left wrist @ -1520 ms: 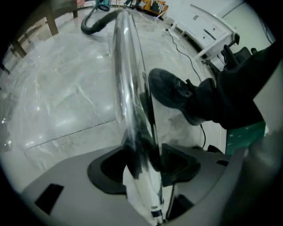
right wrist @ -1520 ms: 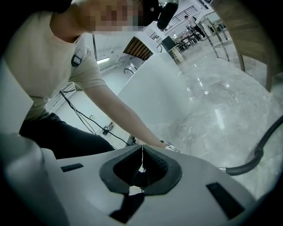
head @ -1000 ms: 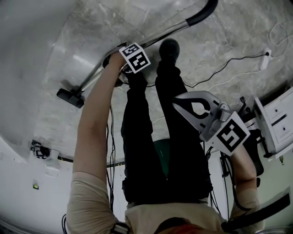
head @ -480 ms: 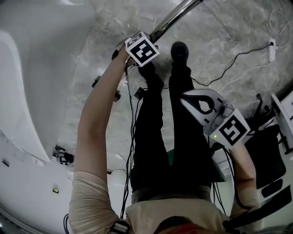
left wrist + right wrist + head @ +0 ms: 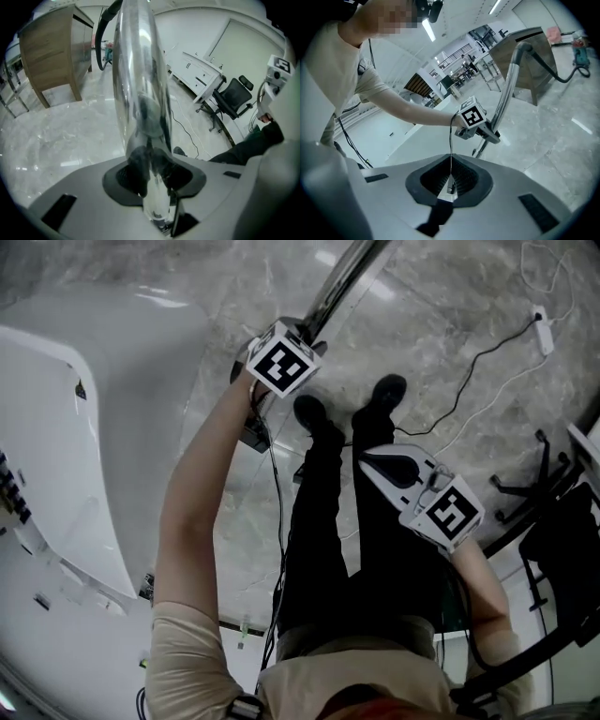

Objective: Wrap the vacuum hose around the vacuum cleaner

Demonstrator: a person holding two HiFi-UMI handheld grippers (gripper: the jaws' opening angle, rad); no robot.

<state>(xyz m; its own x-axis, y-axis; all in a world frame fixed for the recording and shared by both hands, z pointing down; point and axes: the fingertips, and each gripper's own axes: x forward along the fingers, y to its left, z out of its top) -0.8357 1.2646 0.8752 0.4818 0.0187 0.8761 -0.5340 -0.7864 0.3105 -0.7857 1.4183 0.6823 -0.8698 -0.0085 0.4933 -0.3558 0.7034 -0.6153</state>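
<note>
The left gripper's fingers clamp the metal vacuum tube, now lifted higher. The right gripper's fingers are closed and empty. The tube's lower end is hidden.

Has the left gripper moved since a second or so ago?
Yes. The left gripper, shut on the metal vacuum tube, has lifted and tipped up: the wooden cabinet, earlier at its view's top edge, now fills the upper left.

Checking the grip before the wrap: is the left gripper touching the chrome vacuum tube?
Touching. The left gripper view shows the left gripper clamped on the chrome vacuum tube, pads against both sides.
</note>
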